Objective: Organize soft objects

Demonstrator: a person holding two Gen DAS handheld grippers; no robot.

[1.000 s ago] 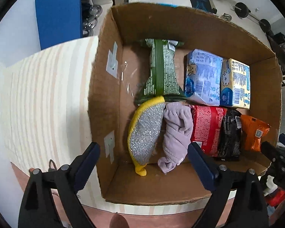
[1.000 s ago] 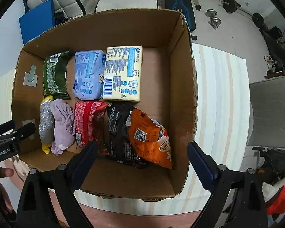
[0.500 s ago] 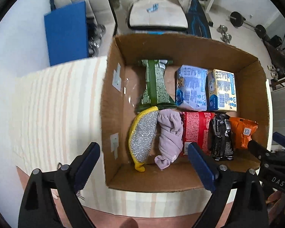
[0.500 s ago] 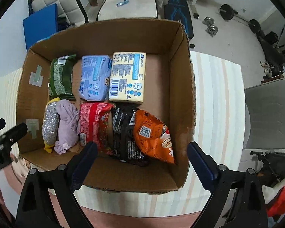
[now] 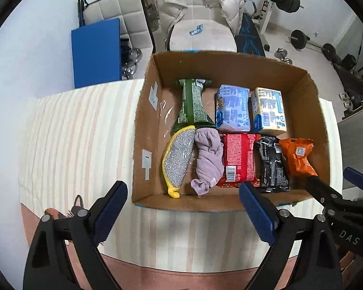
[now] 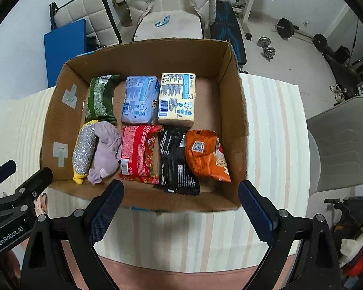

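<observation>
Left gripper (image 5: 182, 207) and right gripper (image 6: 180, 204): jaws released on both, nothing between them, both hanging over the striped counter (image 6: 205, 236) just short of the box (image 6: 142, 200) near wall.

Landmark = box, open top, on the counter.

Box near row, left to right: scourer (image 6: 84, 151) (silver face, yellow edge), lilac cloth (image 6: 106, 151) touching it, red pack (image 6: 139, 153), black pack (image 6: 176, 160), orange pack (image 6: 205, 155). Far row: green pack (image 6: 101, 99), blue pack (image 6: 140, 102), yellow pack (image 6: 177, 97).

View differences:
- Right wrist view shows the bare box floor to the right of the yellow pack and the orange pack in full. In the left wrist view the right gripper's finger (image 5: 319, 188) covers the lower end of the orange pack (image 5: 296, 155).
- Left wrist view shows clear tape on the box floor left of the green pack (image 5: 192, 106), and the green pack's near end lying over the top of the scourer (image 5: 179, 159). Right view has that corner foreshortened.
- Right view catches the left gripper body at the box's left, near corner; label reads GenRobot.AI.

Hard to read: pack print is too small. Small brownish thing at the counter edge left of the box, behind the left gripper's finger, can't identify.

Beyond the box: blue board (image 5: 96, 53), chair with a pale puffer jacket (image 5: 198, 2), weights on the floor.
</observation>
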